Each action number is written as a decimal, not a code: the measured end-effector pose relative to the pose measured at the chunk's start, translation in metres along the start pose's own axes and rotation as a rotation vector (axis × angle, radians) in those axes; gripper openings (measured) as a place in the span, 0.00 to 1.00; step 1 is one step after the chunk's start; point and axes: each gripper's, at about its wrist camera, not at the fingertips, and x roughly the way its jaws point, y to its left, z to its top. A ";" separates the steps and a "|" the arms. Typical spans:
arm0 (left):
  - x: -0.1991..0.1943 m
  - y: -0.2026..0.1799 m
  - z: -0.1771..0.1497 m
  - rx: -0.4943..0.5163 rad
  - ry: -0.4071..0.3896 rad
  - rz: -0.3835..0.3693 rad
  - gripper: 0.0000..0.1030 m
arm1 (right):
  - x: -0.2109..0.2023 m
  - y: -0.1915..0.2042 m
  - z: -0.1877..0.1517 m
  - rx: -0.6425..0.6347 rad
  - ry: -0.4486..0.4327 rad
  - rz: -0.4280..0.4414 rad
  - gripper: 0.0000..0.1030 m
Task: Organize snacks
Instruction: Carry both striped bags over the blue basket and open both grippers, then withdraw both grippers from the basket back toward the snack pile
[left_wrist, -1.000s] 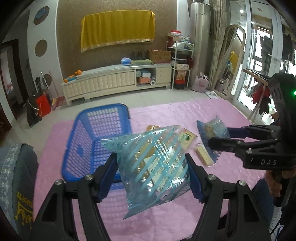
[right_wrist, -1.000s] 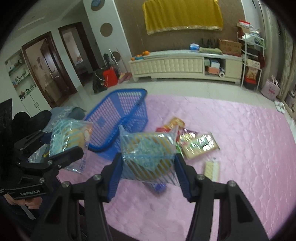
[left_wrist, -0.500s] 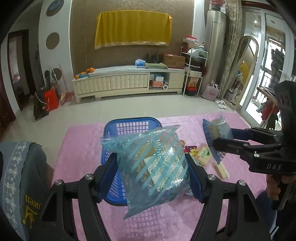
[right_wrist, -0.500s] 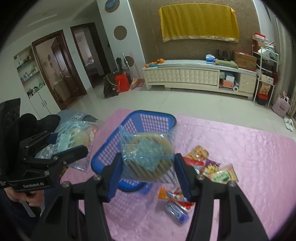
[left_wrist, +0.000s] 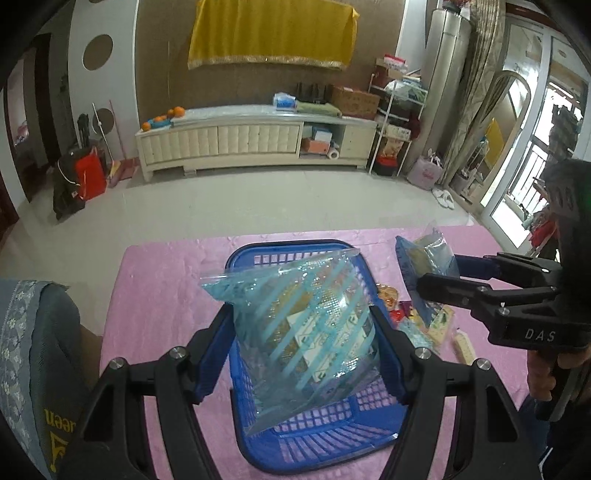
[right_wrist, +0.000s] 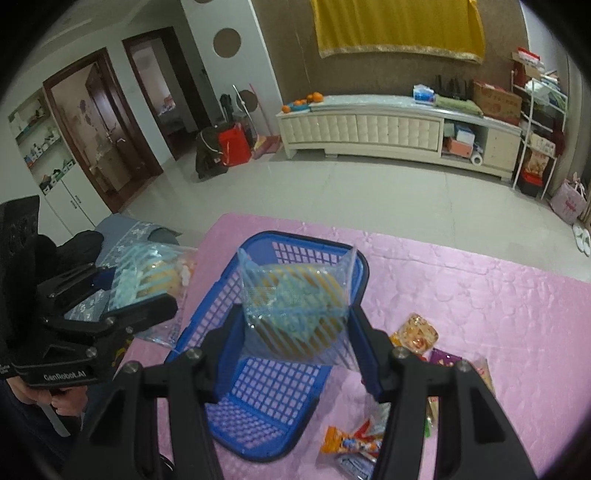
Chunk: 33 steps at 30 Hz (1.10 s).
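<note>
Both hand-held grippers, left (left_wrist: 303, 343) and right (right_wrist: 295, 332), are clamped half-open on striped snack bags (left_wrist: 295, 325) (right_wrist: 295, 302) above blue basket (left_wrist: 332, 439). If released off-centre, bags could be hung on the rim.

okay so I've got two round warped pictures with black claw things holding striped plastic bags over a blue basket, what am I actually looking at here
These are no robot arms. A person holds a hand-held two-finger gripper in each hand, and each gripper carries a wide-angle camera looking along its fingers, hence the round warping.

One picture is from the left gripper: it is clamped on a blue-striped snack bag in front of a blue plastic basket. The right gripper shows at its right edge.

The other picture is from the right gripper, clamped on a second striped bag in front of the same basket. The left gripper shows at its left edge.

The basket stands on a pink quilted cover, with loose snack packets beside it.
</note>
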 end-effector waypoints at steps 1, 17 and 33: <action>0.005 -0.001 0.000 -0.002 0.006 -0.002 0.66 | 0.005 -0.001 0.001 0.005 0.011 -0.003 0.58; 0.078 0.016 0.018 -0.062 0.125 -0.046 0.67 | 0.061 -0.012 0.022 0.057 0.142 -0.045 0.58; 0.075 0.019 0.024 -0.061 0.125 -0.018 0.74 | 0.076 -0.020 0.039 0.078 0.169 -0.076 0.82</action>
